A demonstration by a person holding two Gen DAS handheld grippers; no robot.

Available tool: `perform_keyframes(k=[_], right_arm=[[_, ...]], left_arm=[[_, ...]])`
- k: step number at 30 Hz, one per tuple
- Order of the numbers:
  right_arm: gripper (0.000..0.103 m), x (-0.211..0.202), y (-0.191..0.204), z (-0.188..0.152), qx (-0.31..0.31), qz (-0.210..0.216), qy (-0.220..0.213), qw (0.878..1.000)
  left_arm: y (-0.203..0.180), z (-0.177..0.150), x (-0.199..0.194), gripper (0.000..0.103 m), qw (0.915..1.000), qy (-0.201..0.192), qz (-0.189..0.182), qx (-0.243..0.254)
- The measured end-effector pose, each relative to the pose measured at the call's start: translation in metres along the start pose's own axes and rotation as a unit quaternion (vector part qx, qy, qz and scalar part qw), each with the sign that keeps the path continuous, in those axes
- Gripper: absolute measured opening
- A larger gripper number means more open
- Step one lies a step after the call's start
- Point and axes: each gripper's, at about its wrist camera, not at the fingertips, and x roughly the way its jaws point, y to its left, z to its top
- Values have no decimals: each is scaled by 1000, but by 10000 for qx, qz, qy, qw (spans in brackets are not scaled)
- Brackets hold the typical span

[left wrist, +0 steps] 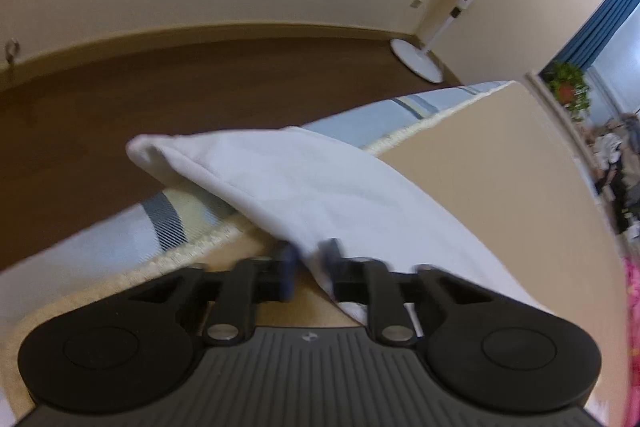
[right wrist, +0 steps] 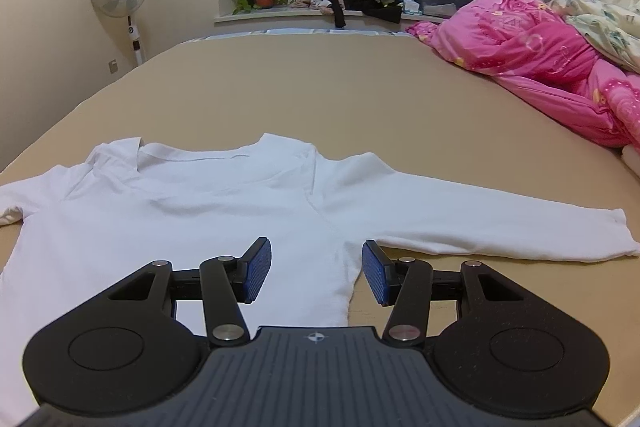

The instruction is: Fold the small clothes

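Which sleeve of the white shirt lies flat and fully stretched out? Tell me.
The sleeve right of the right gripper lies flat across the bed; the other sleeve is pinched in the left gripper.

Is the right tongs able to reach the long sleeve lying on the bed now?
Probably yes. The right tongs stand open above the shirt's armpit, and the long sleeve lies flat on the bed just beside them, with nothing over it.

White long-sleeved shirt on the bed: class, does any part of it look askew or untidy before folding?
Yes. The white long-sleeved shirt lies mostly flat on the tan bed sheet, but its shoulder on the picture's left is rumpled and doubled over, unlike the outstretched sleeve on the right. The left gripper is shut on the cloth.
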Motion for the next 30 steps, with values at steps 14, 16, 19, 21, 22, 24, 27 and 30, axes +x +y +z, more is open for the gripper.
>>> perform_keyframes(k=[14, 16, 19, 21, 22, 24, 27, 30], right_arm=[[9, 19, 25, -4, -334, 400, 507, 9974], [10, 22, 30, -5, -379, 498, 565, 9964], [11, 27, 37, -6, -383, 621, 660, 9951], [12, 31, 41, -6, -379, 706, 717, 9942], [12, 33, 43, -6, -372, 744, 731, 9938], [12, 37, 47, -6, -371, 847, 756, 9928], [12, 43, 56, -3, -270, 1108, 713, 9909], [12, 51, 63, 2, -125, 1413, 645, 9878]], left_arm=[[-203, -117, -127, 4, 8952, -2015, -1505, 3678], [-230, -156, -139, 11, 8552, -985, -2845, 4219], [-251, -198, -139, 12, 7939, 165, -3535, 4944], [-249, -193, -132, 16, 7984, 223, -3475, 4912], [-245, -181, -126, 18, 8137, 236, -3407, 4703], [-236, -153, -107, 18, 8525, 277, -3147, 4164], [-224, -124, -81, 18, 9001, 117, -2371, 3654], [-215, -108, -74, 18, 9229, 58, -1968, 3310]])
